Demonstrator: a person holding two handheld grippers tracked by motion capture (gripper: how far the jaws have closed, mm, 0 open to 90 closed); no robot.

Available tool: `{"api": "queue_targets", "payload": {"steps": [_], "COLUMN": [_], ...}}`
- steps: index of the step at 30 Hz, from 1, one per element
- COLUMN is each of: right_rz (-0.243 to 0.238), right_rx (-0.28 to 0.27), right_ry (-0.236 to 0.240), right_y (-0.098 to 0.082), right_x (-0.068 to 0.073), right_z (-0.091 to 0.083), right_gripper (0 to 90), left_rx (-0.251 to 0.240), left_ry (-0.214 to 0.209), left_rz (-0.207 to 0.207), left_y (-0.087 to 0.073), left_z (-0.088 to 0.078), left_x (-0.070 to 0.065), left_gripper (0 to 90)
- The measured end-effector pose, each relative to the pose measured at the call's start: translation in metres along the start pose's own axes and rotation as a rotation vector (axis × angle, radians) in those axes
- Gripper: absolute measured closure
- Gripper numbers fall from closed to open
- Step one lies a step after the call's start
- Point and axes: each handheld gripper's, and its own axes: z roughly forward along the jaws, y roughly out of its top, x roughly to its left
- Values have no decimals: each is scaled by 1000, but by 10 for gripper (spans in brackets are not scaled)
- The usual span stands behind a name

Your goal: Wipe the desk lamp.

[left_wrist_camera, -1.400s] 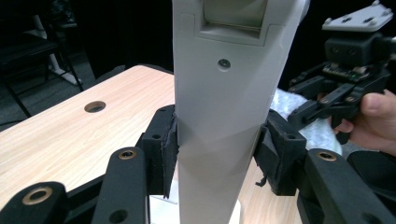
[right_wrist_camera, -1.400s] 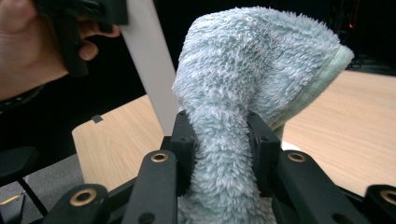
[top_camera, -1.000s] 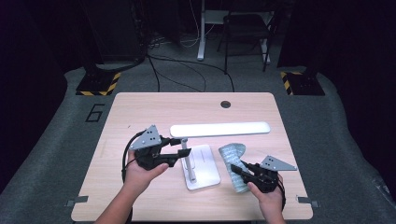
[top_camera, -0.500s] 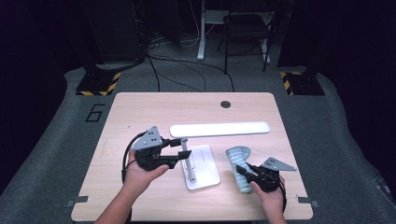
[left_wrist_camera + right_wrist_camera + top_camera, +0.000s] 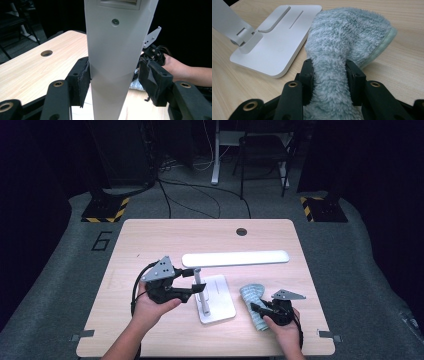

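Note:
A white desk lamp stands mid-table with its flat base, thin stem and long light bar. My left gripper straddles the stem. Its jaws have just been opening; one pad lies by the stem's edge and the other stands apart. A fluffy grey-green cloth lies on the table right of the base. My right gripper pinches the cloth's near end. Its jaws have just been opening slightly, though the pads still press the cloth. The cloth's far part spreads beside the lamp base.
The wooden table has a round cable hole near its far edge. Behind it, on the dark floor, are cables, a chair and black-and-yellow striped feet. The other hand and gripper show beyond the stem.
My right gripper has come down with the cloth, which now rests on the table. My left gripper's jaws stand wider around the lamp stem; that hand stayed put.

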Motion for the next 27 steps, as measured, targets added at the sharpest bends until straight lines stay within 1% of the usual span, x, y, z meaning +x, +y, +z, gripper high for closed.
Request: {"api": "queue_targets", "payload": {"steps": [1,3,5,6,8,10,12,14,15,16,17,18,19,20,22,23,24,27], "right_rz": [12,17,18,18,33,64,84,85,89,77,81,73,62,62,59,65,60,57], "right_rx": [-1,-2,-7,-6,-14,-30,-66,-82,-88,-98,-105,-103,-103,-105,-106,-116,-117,-131], "right_ry": [1,0,-2,2,-8,-1,19,23,22,29,26,23,21,27,28,32,27,27], "right_y": [0,-1,-1,-1,-1,-1,-2,-2,-2,-2,-1,-1,-1,-1,-1,-1,-1,0], "right_x": [0,-1,-1,-2,-3,-5,-6,-6,-5,-5,-4,-3,-3,-2,-1,0,0,1], "right_z": [0,1,1,0,0,-2,-5,-9,-10,-10,-11,-11,-11,-10,-10,-10,-11,-12], "right_gripper": [631,610,584,566,511,478,462,456,453,443,426,413,399,387,372,364,354,341], "left_rx": [-4,-12,-12,-11,-6,-4,-7,6,12,19,24,19,23,18,11,11,12,12], "left_ry": [0,-3,-21,-28,-37,-33,-27,-19,-18,-18,-22,-10,-9,-7,-29,-26,-26,-31], "left_rz": [1,0,-3,-7,-12,-9,-14,-23,-21,-19,-15,-11,3,-1,-4,4,6,-6], "left_y": [0,1,2,2,2,2,2,2,2,2,2,2,2,2,3,3,3,2], "left_z": [0,-1,-1,-1,0,0,0,-1,-1,-1,-1,0,0,-1,-2,-3,-3,-5], "left_x": [0,0,1,1,0,1,2,2,3,3,3,2,2,2,2,2,2,2], "left_gripper": [418,393,362,352,350,350,340,317,317,320,329,337,342,346,378,394,400,416]}}
